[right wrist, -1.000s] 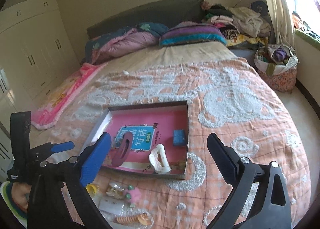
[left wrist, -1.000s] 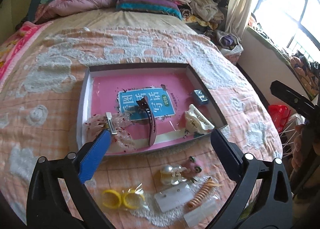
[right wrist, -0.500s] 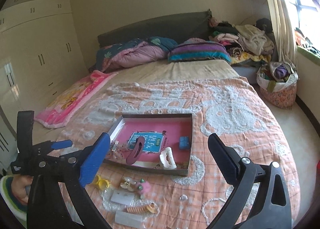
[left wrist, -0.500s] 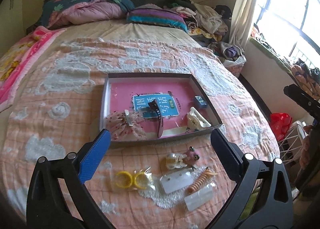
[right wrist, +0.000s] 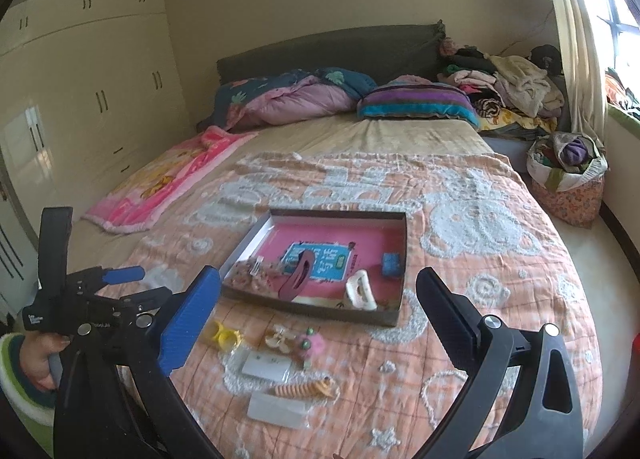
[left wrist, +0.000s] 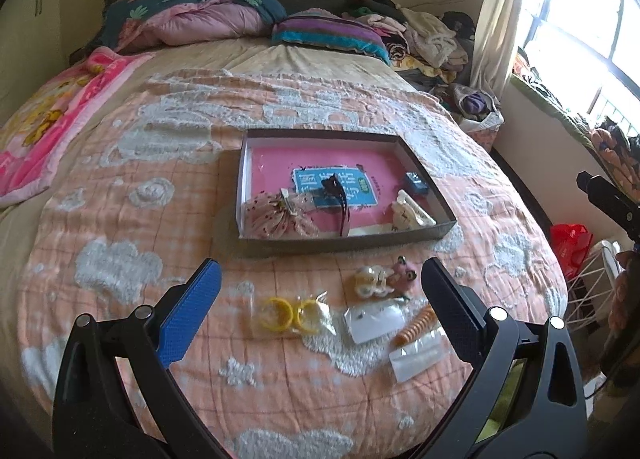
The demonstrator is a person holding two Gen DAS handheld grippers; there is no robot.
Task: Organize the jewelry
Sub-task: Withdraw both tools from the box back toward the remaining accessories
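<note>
A shallow box (left wrist: 344, 246) (right wrist: 308, 309) with a pink floor lies on the bed. It holds a pink mesh bow clip (left wrist: 280, 217), a dark maroon hair clip (left wrist: 342, 199) (right wrist: 298, 277), a cream claw clip (left wrist: 412, 213) (right wrist: 361, 291) and a small blue box (left wrist: 416, 183) (right wrist: 391, 263). In front of it lie bagged yellow rings (left wrist: 294, 314) (right wrist: 224, 335), a pearl and pink charm (left wrist: 382, 279) (right wrist: 296, 341), a white card packet (left wrist: 374, 323) (right wrist: 266, 367) and an orange spiral hair tie (left wrist: 416, 327) (right wrist: 304, 389). My left gripper (left wrist: 320, 315) hangs open above these items. My right gripper (right wrist: 318, 319) is open too, holding nothing.
A peach blanket (left wrist: 160, 219) covers the bed, with a pink blanket (left wrist: 48, 127) at the left, rolled quilts and pillows (left wrist: 224, 19) at the headboard and piled clothes (left wrist: 424, 39) by the window. Wardrobes (right wrist: 80, 107) line the left wall. A cloth bag (right wrist: 568, 179) sits on the floor.
Both grippers have pulled back and up from the box, so it looks smaller and farther. Neither gripper has taken hold of anything; both stay open.
</note>
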